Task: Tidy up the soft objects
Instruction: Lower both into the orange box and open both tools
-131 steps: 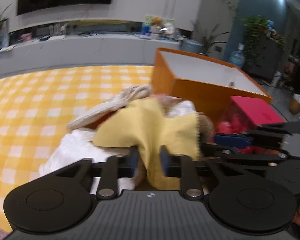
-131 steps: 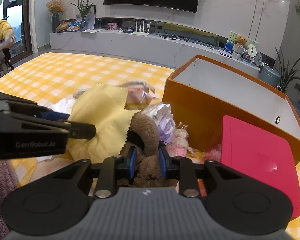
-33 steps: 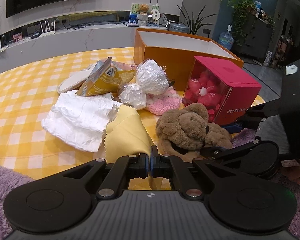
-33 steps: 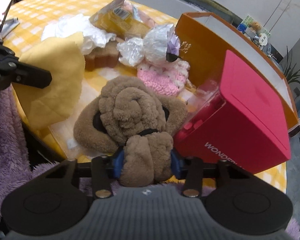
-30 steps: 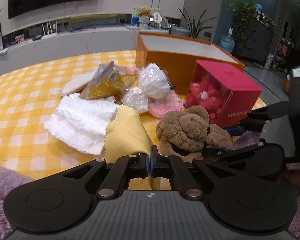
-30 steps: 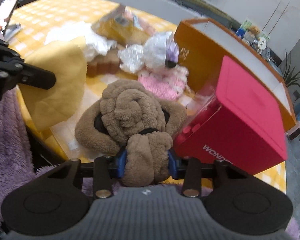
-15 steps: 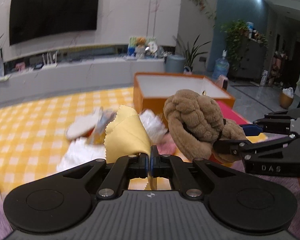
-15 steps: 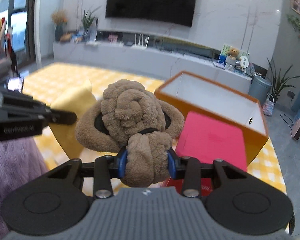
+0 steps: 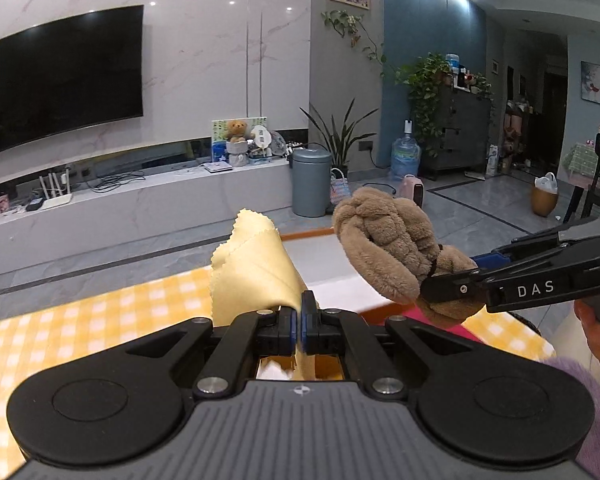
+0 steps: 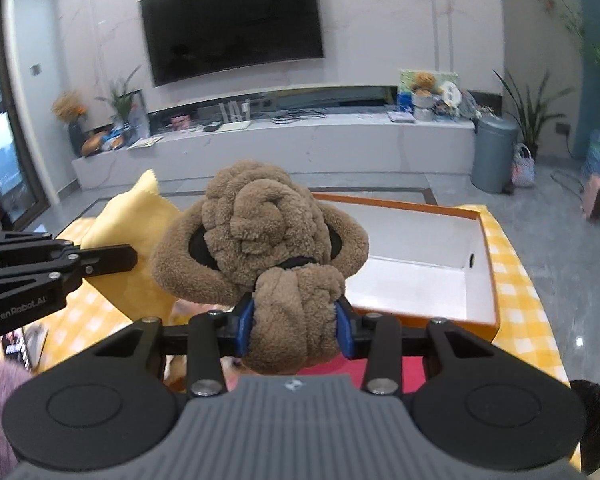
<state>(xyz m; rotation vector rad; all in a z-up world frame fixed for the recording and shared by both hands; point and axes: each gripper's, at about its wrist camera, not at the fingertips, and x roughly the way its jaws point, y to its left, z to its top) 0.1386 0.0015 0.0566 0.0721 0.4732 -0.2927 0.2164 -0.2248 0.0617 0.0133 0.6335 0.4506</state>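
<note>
My left gripper (image 9: 299,328) is shut on a yellow cloth (image 9: 256,268), which stands up above its fingers and hangs below them. My right gripper (image 10: 296,320) is shut on a brown plush toy (image 10: 260,232); the blue pads (image 10: 244,320) press into its lower lobe. Both are held in the air in front of the orange box (image 10: 420,264), whose white inside shows open. In the left wrist view the plush toy (image 9: 388,248) and right gripper (image 9: 456,280) sit to the right. In the right wrist view the cloth (image 10: 136,220) and left gripper (image 10: 128,256) are at left.
The yellow checked tablecloth (image 9: 100,320) lies below. A red box (image 10: 340,372) shows under the plush. The other items on the table are mostly hidden by the grippers. Beyond are a long TV bench (image 10: 300,140), a grey bin (image 10: 494,152) and plants. A hand (image 9: 598,336) grips the right tool.
Both grippers have risen from the table with their loads: the cloth and the plush toy hang in the air, closer to the orange box. The pile on the table has dropped from view.
</note>
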